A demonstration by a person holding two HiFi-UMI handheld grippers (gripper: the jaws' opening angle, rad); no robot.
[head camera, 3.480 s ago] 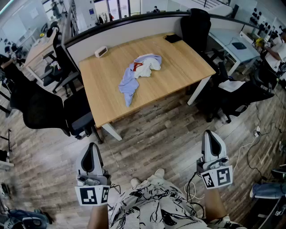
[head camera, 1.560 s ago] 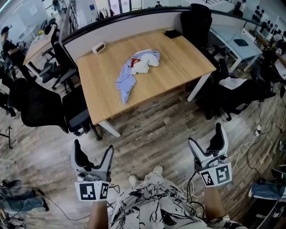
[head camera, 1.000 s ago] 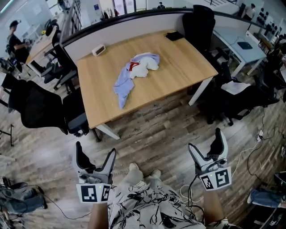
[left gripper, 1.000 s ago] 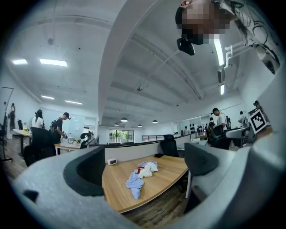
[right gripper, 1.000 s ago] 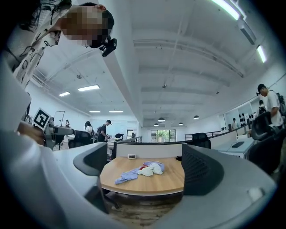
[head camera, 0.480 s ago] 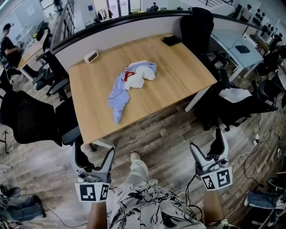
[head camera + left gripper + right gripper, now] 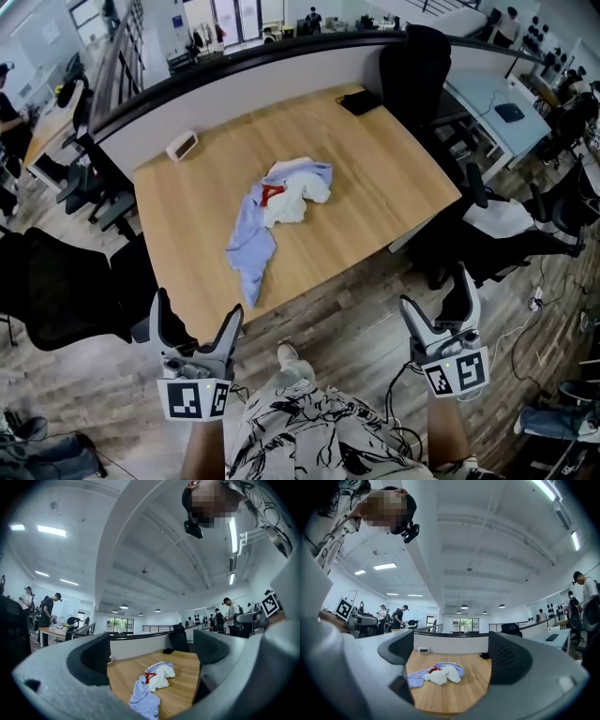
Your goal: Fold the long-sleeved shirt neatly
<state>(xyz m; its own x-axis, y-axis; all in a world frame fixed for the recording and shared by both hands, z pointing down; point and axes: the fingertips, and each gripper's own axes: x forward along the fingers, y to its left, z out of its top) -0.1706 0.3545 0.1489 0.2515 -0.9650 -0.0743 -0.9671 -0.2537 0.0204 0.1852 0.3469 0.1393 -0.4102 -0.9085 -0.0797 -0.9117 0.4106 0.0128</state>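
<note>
Shirt (image 7: 271, 217) lay crumpled mid worktop (image 7: 394, 178). Left claw (image 7: 196, 334) and right claw (image 7: 439, 317) near, both wide open, empty.

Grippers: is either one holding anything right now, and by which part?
Nothing is held. The left gripper and right gripper are both open and empty; the shirt lies crumpled on the table, untouched.

We look down on a soft, crumpled cloth shirt (image 7: 272, 220) lying on a smooth, matt, pale wood table (image 7: 394, 178). At six o'clock of the table, the plank floor (image 7: 347, 300) shows a worn grey-brown grain. The left gripper (image 7: 197, 307), at seven o'clock, and the right gripper (image 7: 433, 289), at five, have matt grey plastic shells with black linings.
</note>
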